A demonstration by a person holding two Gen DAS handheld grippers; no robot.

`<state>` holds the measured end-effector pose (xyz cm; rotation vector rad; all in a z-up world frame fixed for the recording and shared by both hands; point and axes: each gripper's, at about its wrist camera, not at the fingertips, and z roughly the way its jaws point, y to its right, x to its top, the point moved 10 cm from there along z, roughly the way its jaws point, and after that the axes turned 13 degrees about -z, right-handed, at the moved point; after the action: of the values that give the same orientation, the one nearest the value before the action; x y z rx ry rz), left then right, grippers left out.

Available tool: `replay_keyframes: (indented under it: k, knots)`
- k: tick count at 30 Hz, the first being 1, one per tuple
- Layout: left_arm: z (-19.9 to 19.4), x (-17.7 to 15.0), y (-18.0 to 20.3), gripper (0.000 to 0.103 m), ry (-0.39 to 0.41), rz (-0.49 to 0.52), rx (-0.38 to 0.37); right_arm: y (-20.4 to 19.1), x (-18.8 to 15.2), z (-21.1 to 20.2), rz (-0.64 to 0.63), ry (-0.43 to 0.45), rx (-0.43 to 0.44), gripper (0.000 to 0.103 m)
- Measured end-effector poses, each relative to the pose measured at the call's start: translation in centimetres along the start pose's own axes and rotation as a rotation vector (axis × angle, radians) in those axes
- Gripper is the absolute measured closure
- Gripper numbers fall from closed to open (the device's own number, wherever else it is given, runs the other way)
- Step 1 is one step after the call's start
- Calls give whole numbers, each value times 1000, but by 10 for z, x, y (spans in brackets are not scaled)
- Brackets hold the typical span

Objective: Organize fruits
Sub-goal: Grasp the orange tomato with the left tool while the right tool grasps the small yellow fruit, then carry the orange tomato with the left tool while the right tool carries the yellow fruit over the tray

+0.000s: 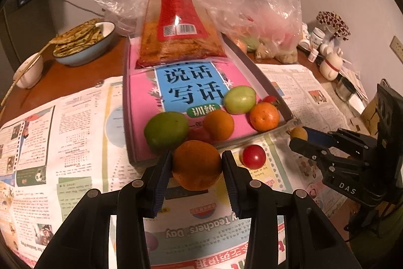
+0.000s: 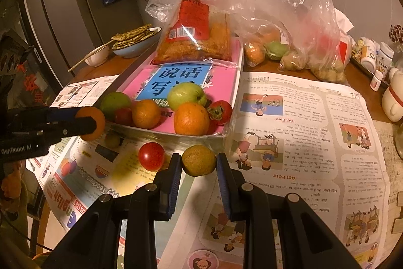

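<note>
The left tool (image 1: 197, 164) is clamped on an orange (image 1: 196, 165), its blue-faced pads pressing the fruit from both sides. In the right wrist view the same fruit sits between the tips of the left tool, clear of the newspaper (image 2: 289, 132) below it and just outside the near left corner of the tray (image 2: 176, 136).

The right tool (image 2: 199, 161) is closed on a small yellow-green fruit (image 2: 199, 160), which fills the narrow gap between its pads. It hangs just in front of the tray's near wall, above the newspaper that covers the tabletop (image 1: 75, 75).

A cherry tomato (image 2: 151, 156) lies on the newspaper between the two tools, touching neither. Another small, dull fruit (image 2: 112, 140) lies on the paper close to the tray's near wall, under the left tool.

The tray has a pink and blue book (image 1: 186, 87) lying in it. On the book's near end rest two green fruits (image 2: 186, 95), two more oranges (image 2: 191, 119), a persimmon (image 2: 219, 112) and a small red fruit (image 2: 123, 115). A snack bag (image 1: 178, 24) lies on the tray's far end, and beyond it, to the right, clear plastic bags (image 2: 289, 17) hold more fruit.
</note>
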<state>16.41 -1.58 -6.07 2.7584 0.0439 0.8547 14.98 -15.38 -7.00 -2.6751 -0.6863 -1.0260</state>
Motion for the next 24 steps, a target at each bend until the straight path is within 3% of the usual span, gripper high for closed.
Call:
replay_keyframes:
  k: [24]
  knots:
    - [2,25,9,61,30,3,-27,-11,26,-6,-35,38,-1,74]
